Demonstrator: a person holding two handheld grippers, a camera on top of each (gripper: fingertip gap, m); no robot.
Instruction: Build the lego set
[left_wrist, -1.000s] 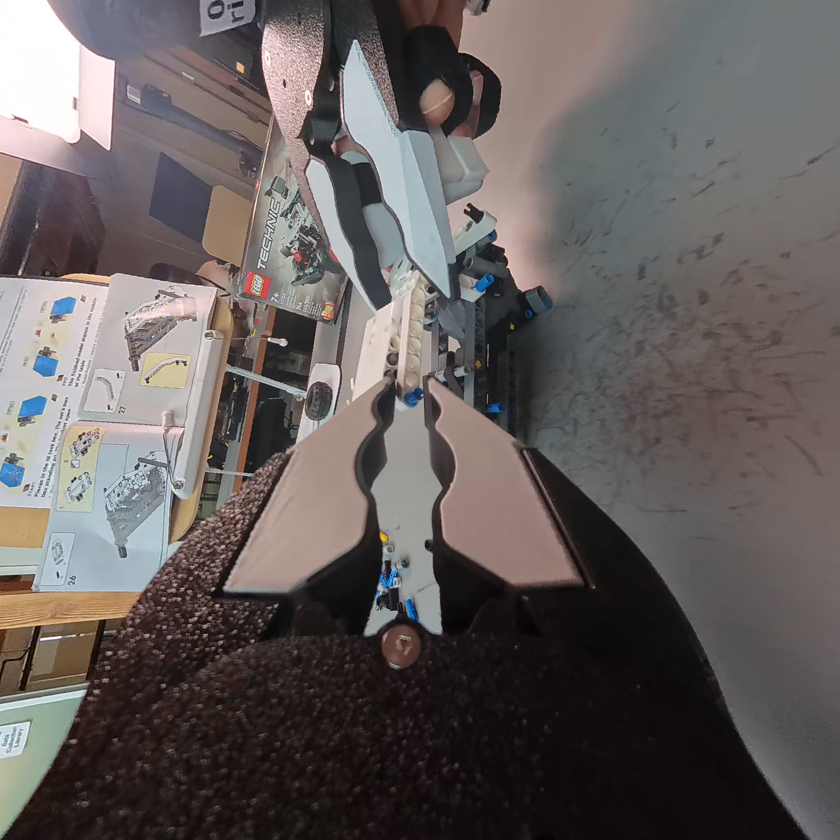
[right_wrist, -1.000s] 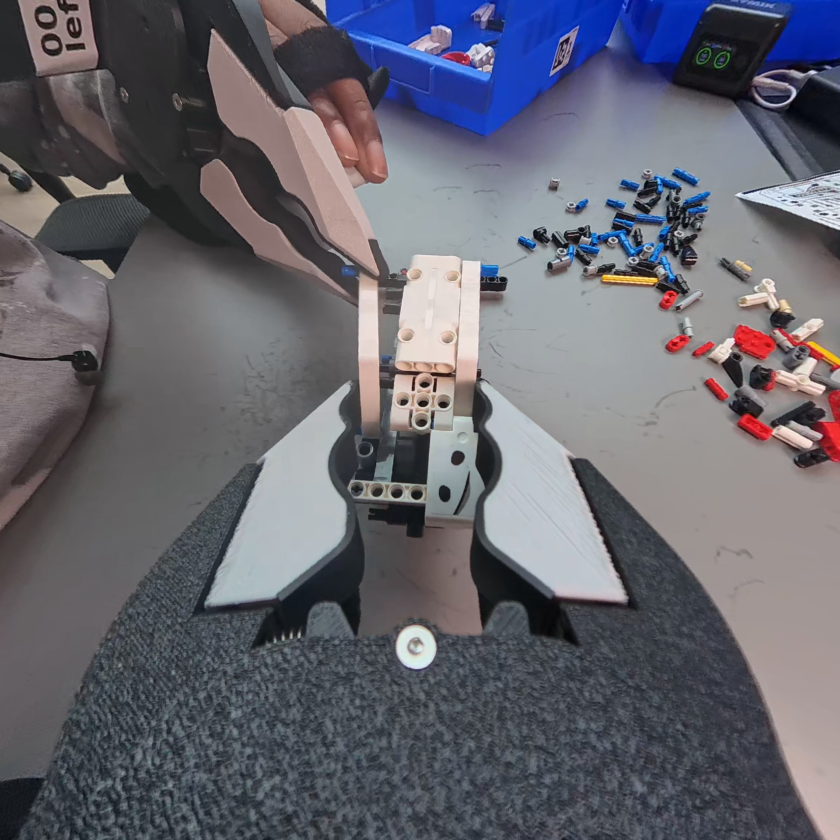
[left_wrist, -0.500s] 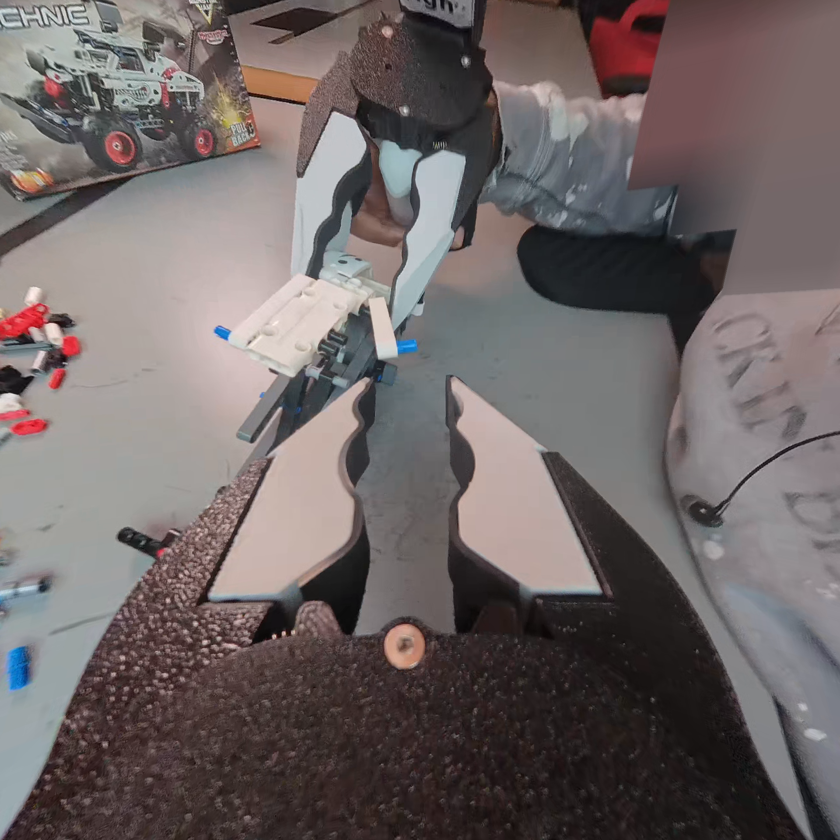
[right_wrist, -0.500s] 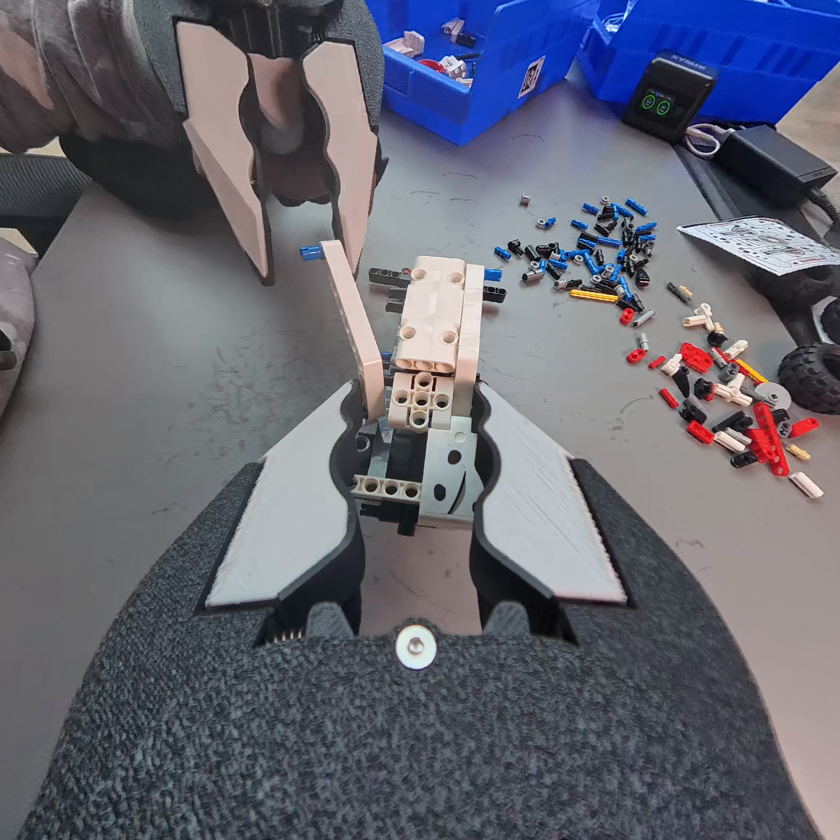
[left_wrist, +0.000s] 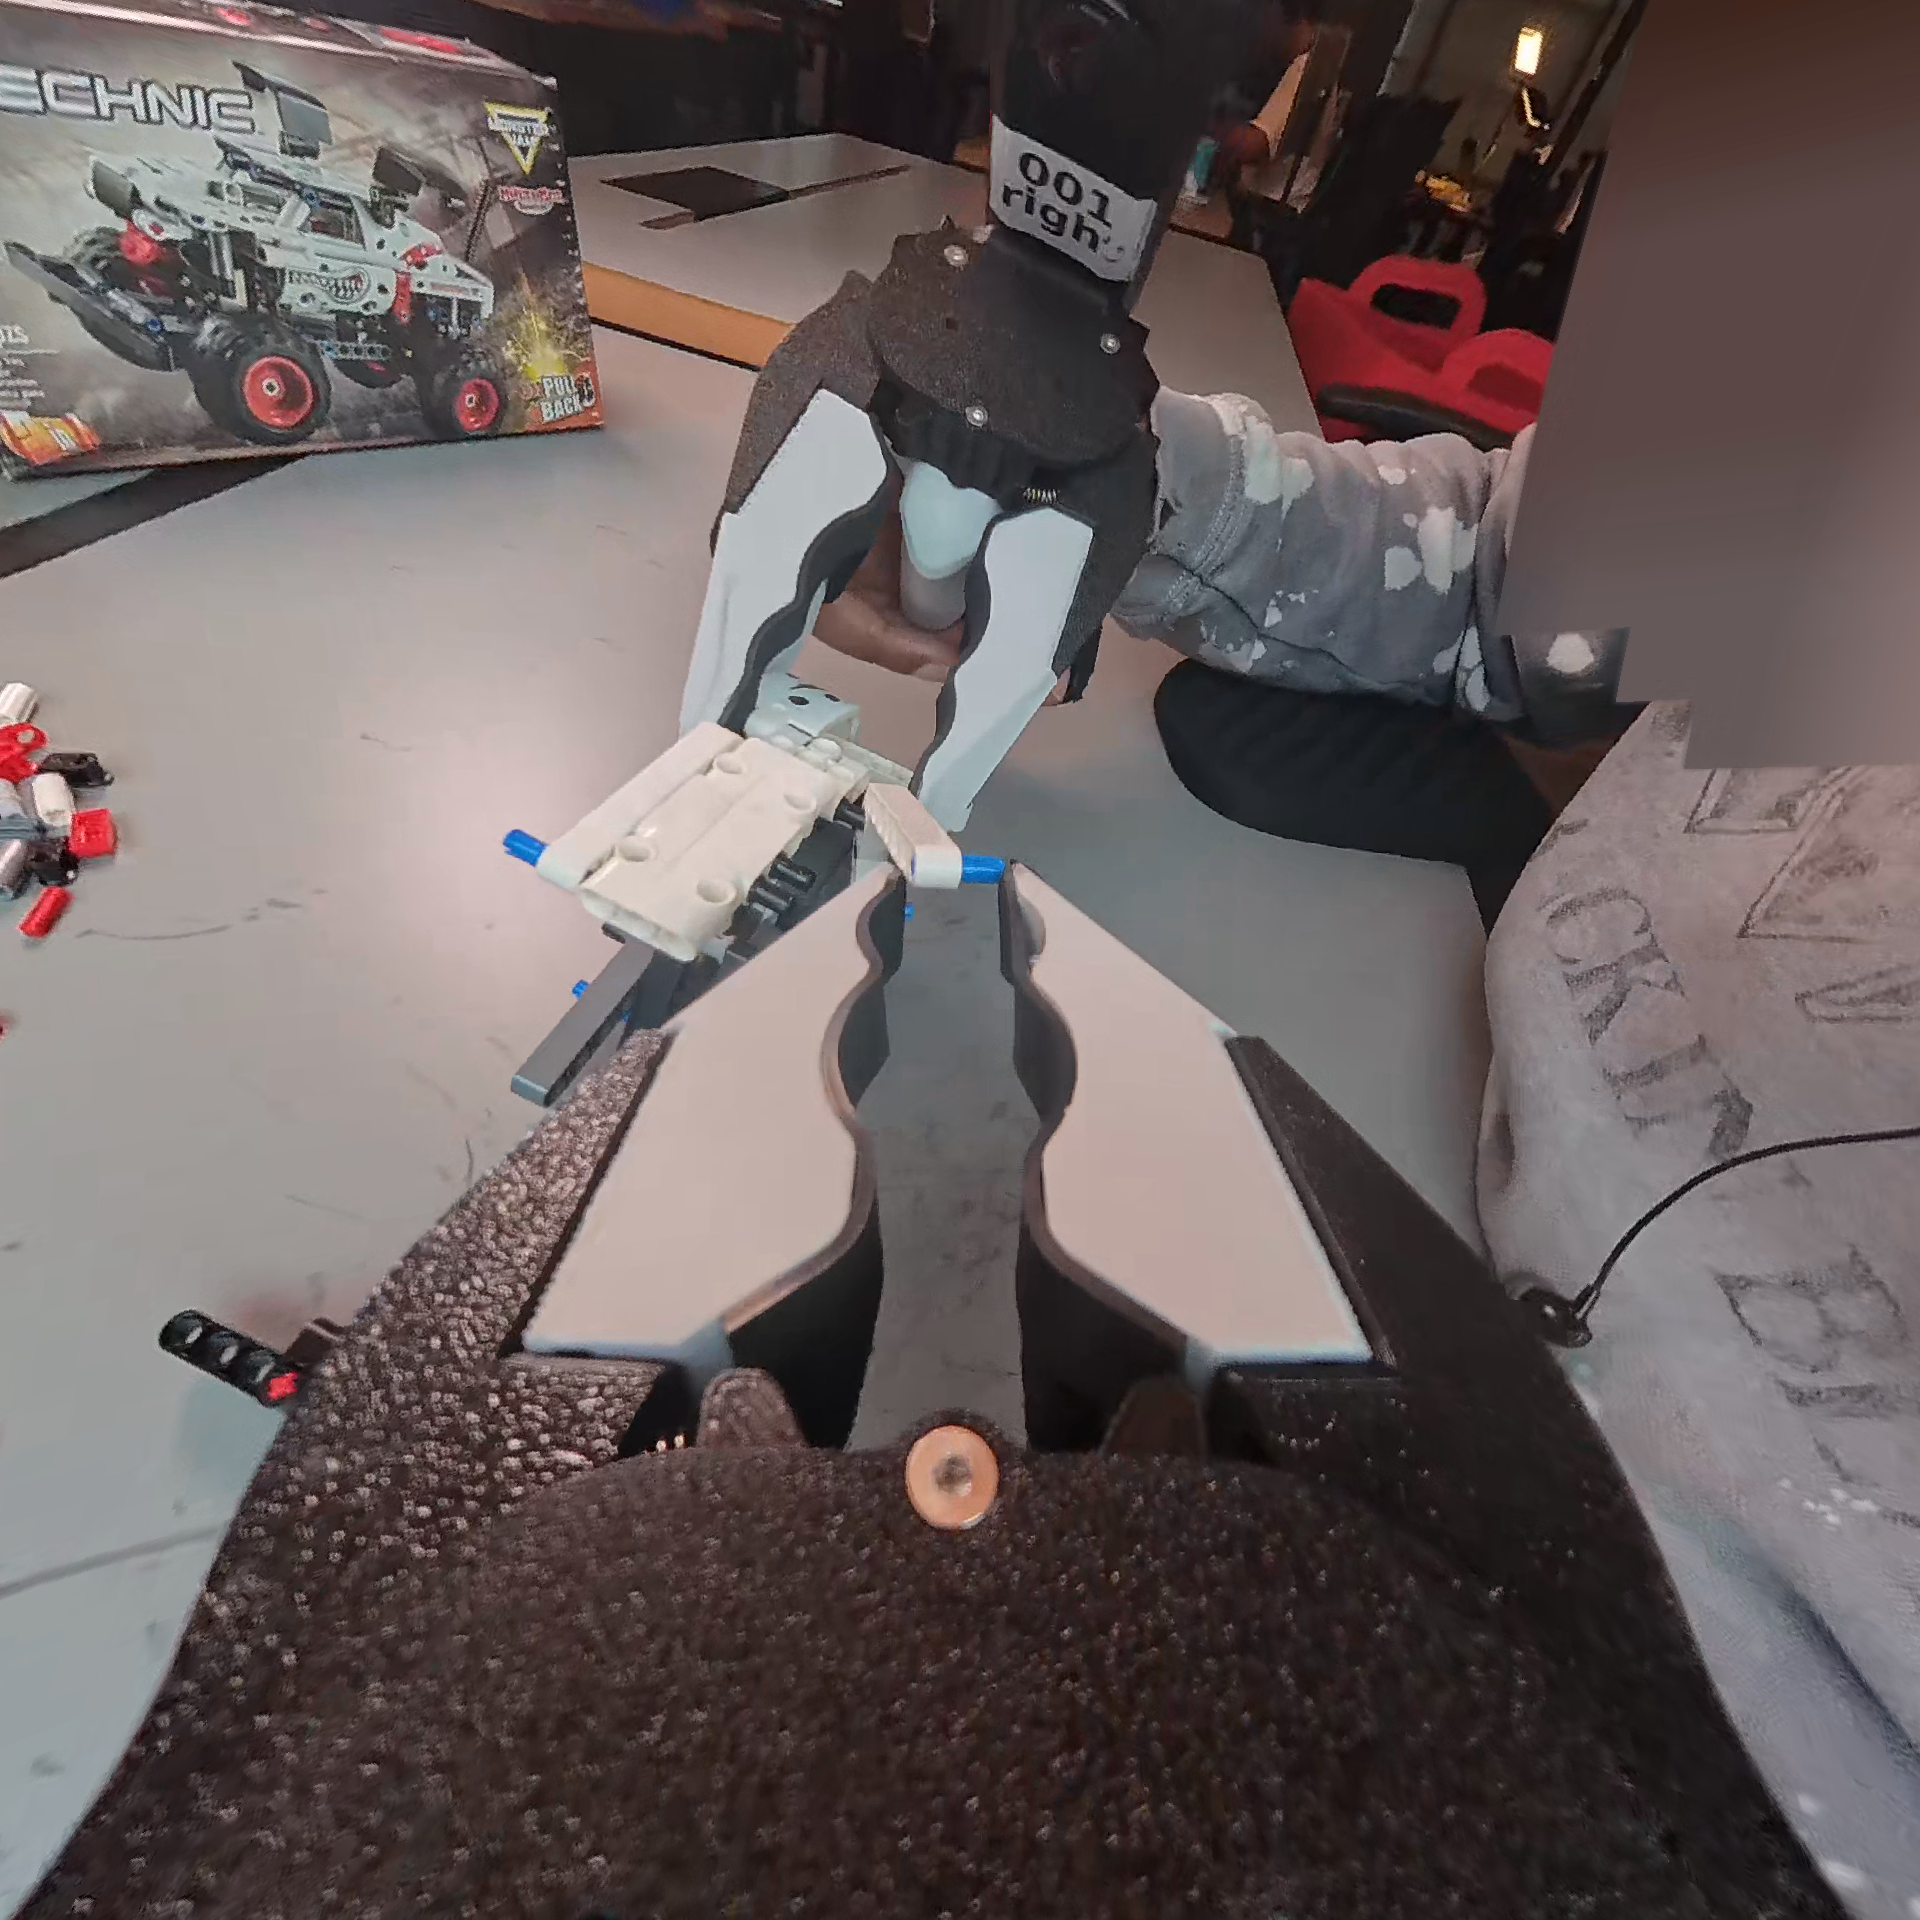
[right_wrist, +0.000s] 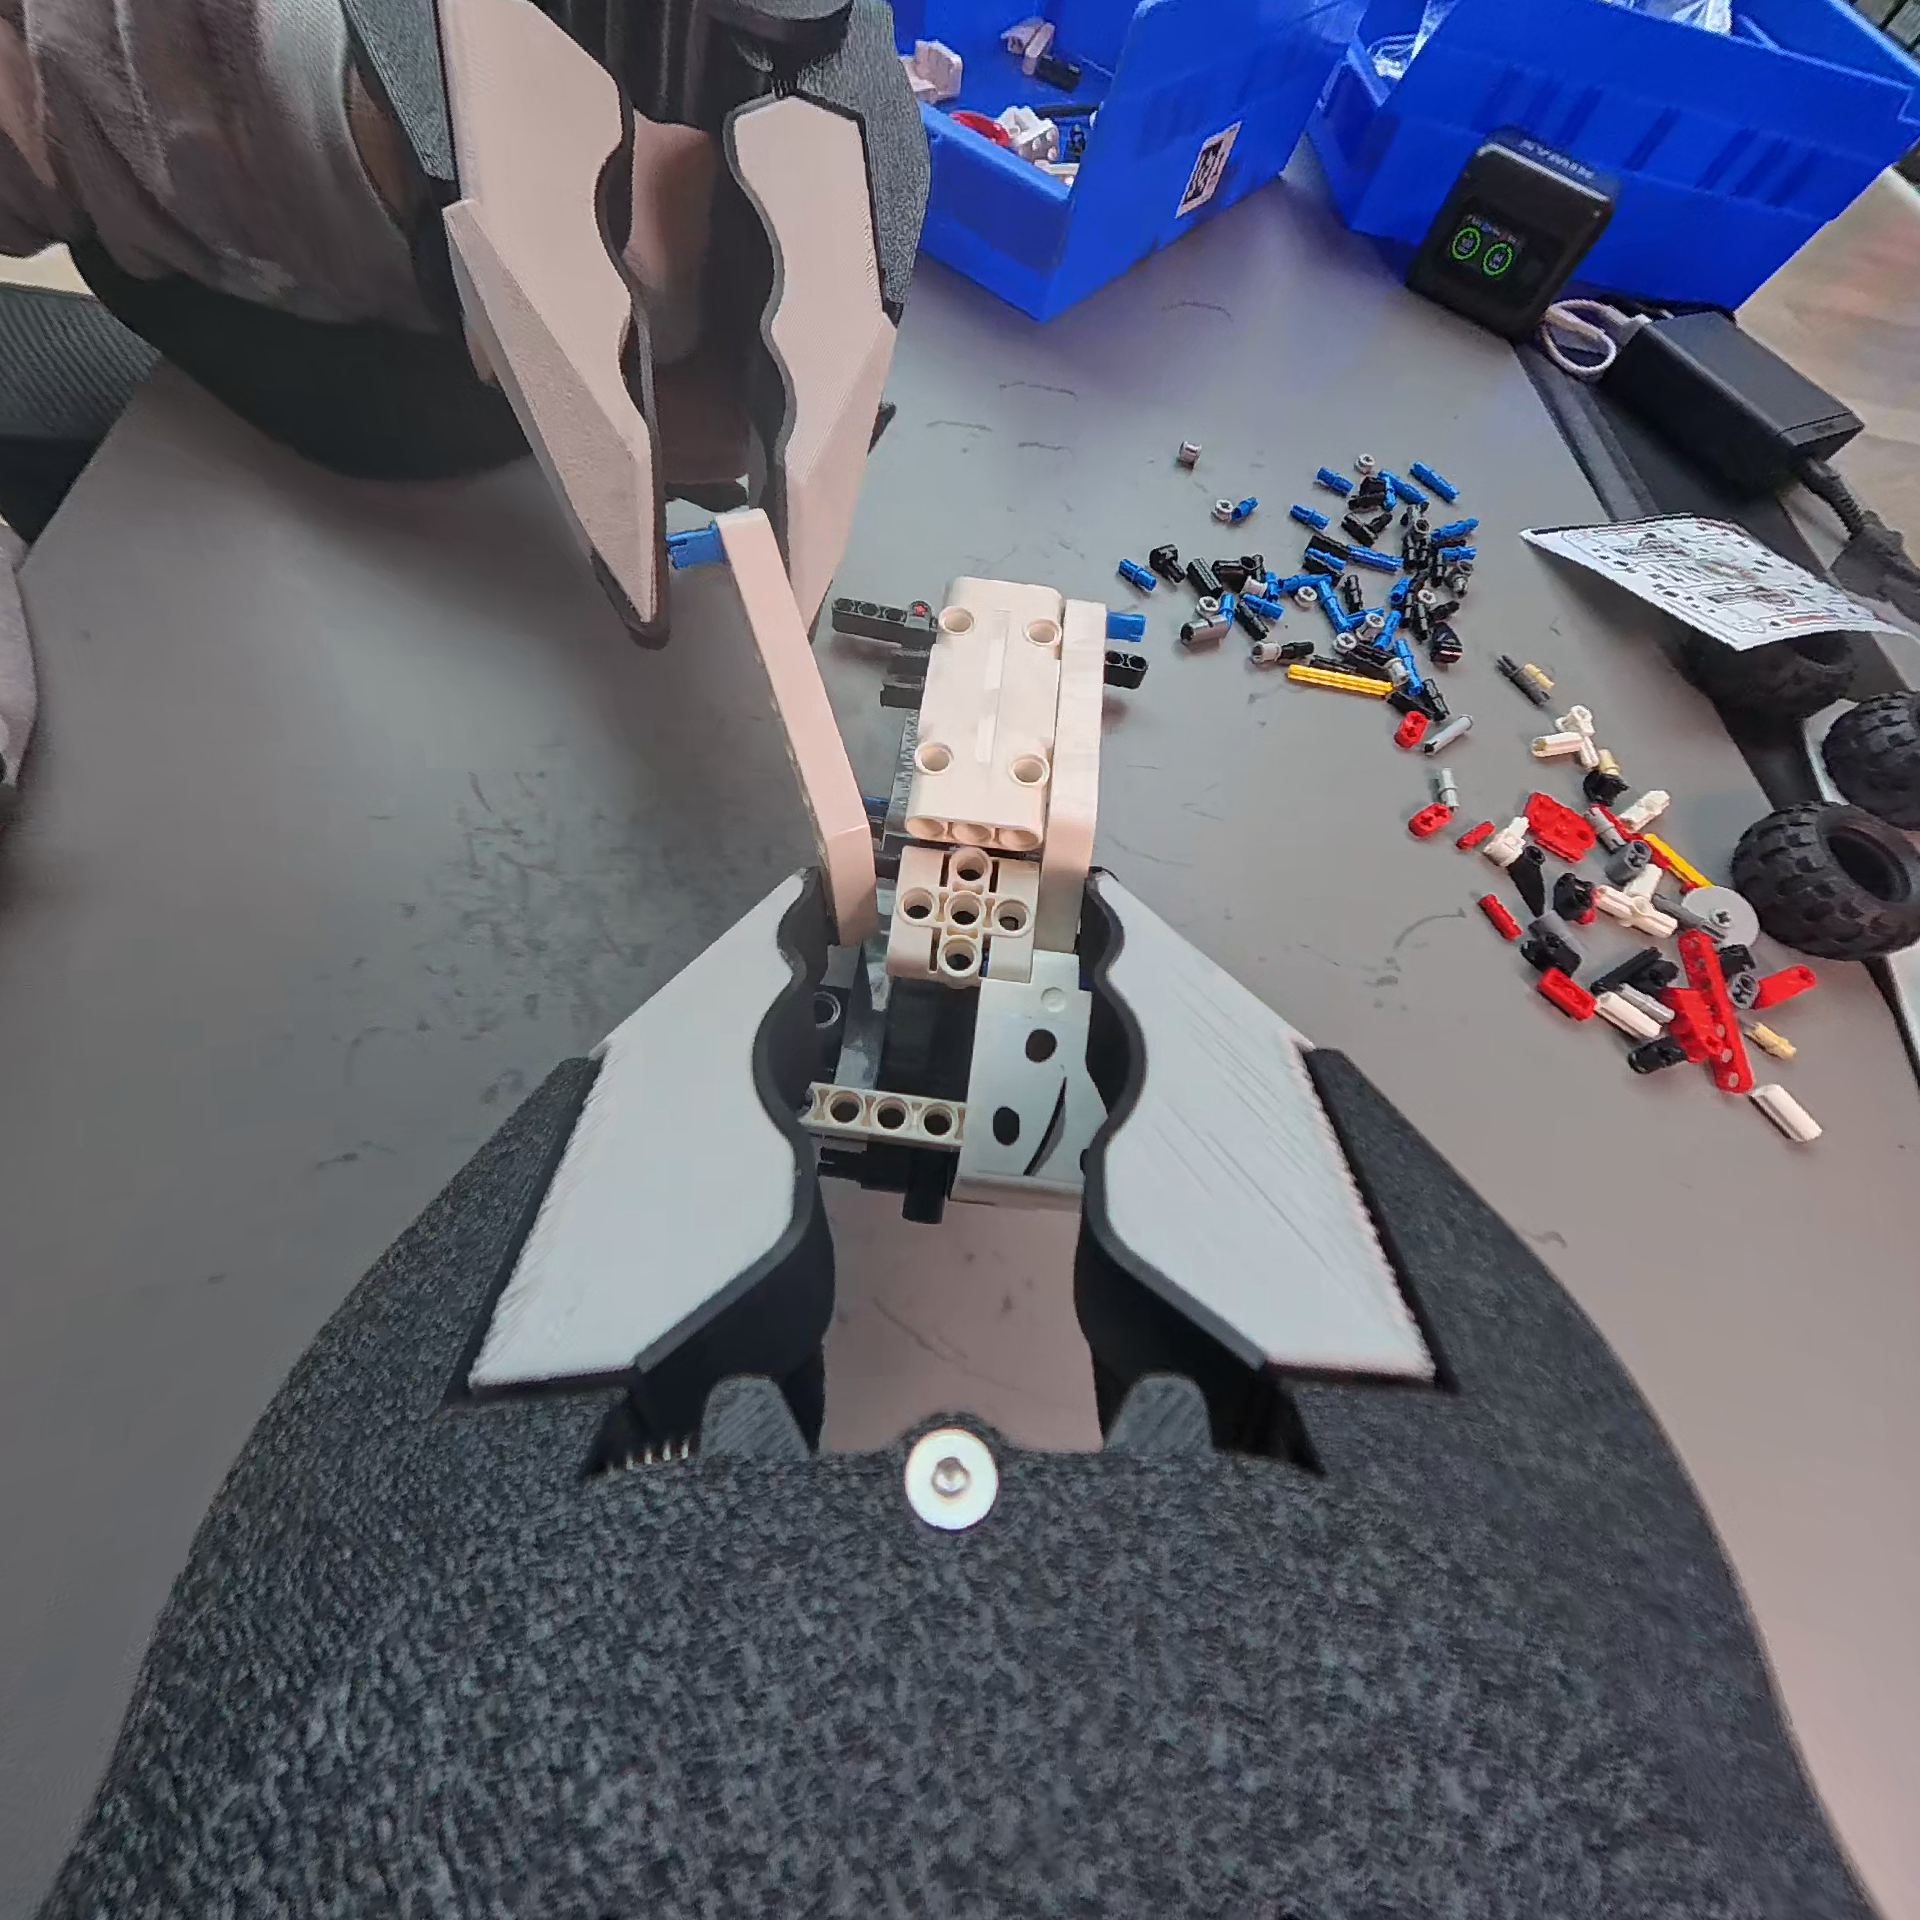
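White lego model (right_wrist: 987, 831) clamped in right gripper (right_wrist: 951, 914), left gripper (left_wrist: 945, 883) parted

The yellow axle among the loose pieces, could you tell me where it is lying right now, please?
In the right wrist view the yellow axle lies flat on the table, right of the held model, at the near edge of the blue and black pin pile.

Both views bright, evenly lit from overhead; no harsh glare. Soft shadows pool on bench (right_wrist: 312, 935) beneath right claw (right_wrist: 951, 914) and under loose parts (right_wrist: 1351, 613). Bench sheen pale near lego box (left_wrist: 291, 239). Background room beyond box dim. Strong wide-angle bulge: claw bodies swell at bottom, edges curve. Left claw (left_wrist: 945, 883) sharp, slight blur at fingertips. Blue bins (right_wrist: 1143, 156) crisp.
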